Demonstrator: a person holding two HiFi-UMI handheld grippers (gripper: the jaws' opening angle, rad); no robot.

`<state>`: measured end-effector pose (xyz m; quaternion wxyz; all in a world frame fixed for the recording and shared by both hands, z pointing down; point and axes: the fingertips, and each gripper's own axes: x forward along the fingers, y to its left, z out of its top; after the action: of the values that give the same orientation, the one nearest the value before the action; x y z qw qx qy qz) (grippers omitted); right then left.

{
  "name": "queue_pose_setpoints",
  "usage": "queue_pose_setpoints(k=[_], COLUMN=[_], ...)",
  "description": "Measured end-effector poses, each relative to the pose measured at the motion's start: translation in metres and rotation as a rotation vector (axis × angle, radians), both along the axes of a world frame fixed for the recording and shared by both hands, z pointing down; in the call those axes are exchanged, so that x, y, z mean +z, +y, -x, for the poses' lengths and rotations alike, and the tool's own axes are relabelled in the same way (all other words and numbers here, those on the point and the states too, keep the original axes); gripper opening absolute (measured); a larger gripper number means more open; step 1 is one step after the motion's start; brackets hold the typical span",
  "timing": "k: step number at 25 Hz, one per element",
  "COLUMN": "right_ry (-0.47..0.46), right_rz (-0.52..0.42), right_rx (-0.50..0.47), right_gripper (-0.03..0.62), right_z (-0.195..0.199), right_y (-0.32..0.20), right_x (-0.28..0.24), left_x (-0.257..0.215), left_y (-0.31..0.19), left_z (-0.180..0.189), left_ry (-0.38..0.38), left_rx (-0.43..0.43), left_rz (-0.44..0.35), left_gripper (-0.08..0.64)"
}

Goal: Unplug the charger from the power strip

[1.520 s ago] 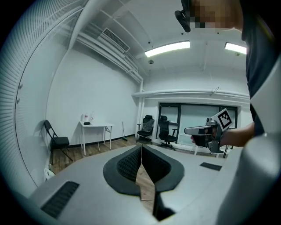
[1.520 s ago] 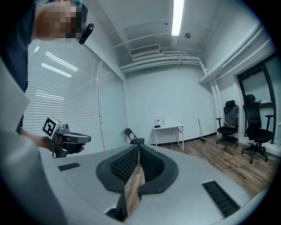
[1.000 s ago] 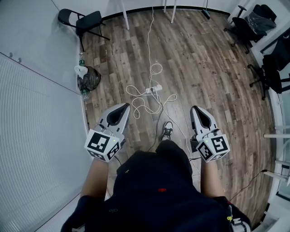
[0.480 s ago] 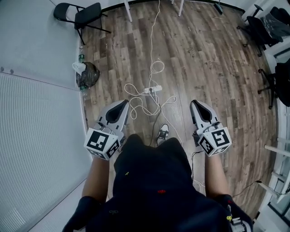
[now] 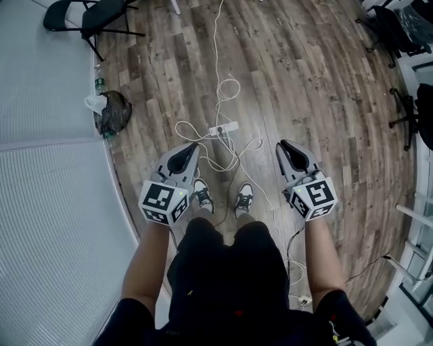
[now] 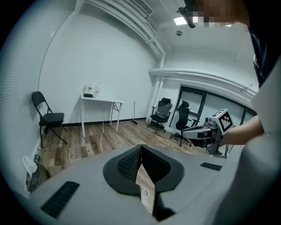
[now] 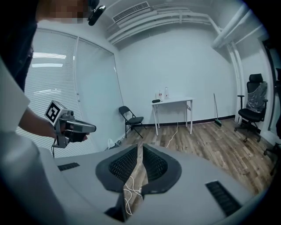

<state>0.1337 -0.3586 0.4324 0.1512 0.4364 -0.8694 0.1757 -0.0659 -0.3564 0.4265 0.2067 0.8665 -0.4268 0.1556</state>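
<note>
Left gripper (image 5: 193, 146): jaws pressed together, empty. Right gripper (image 5: 282, 145): same, tips meeting, nothing between. Both hang in the air above the wood floor (image 5: 304, 81), touching nothing. Power strip (image 5: 224, 128) lies on the floor ahead of the shoes (image 5: 200, 195), between the two grippers, among loops of white cable (image 5: 229, 86). Charger too small to pick out. Folding chair (image 5: 101, 13) and dark bag (image 5: 112, 113) by the left wall.

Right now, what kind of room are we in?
Probably a sparsely furnished office or lab room. There are swivel chairs on one side, a folding table and folding chair on the other, and a wood-plank floor with a power strip lying on it.
</note>
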Motion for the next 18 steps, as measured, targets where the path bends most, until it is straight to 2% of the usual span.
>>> queue_pose_setpoints(k=[5, 8, 10, 12, 18], right_ry=[0.026, 0.054, 0.074, 0.083, 0.199], right_rz=[0.008, 0.020, 0.044, 0.084, 0.120], right_rx=[-0.027, -0.037, -0.046, -0.060, -0.190], right_gripper=[0.031, 0.031, 0.058, 0.119, 0.135], right_z=[0.032, 0.038, 0.036, 0.035, 0.033], right_y=[-0.044, -0.062, -0.071, -0.074, -0.071], right_x=[0.103, 0.182, 0.242, 0.304, 0.469], left_x=[0.106, 0.186, 0.244, 0.300, 0.451], left_y=[-0.037, -0.045, -0.043, -0.037, -0.027], left_z=[0.010, 0.009, 0.006, 0.003, -0.009], left_ry=[0.004, -0.013, -0.028, -0.041, -0.039], left_rx=[0.048, 0.059, 0.074, 0.095, 0.138], left_rz=[0.042, 0.060, 0.080, 0.106, 0.185], left_gripper=[0.023, 0.023, 0.023, 0.023, 0.023])
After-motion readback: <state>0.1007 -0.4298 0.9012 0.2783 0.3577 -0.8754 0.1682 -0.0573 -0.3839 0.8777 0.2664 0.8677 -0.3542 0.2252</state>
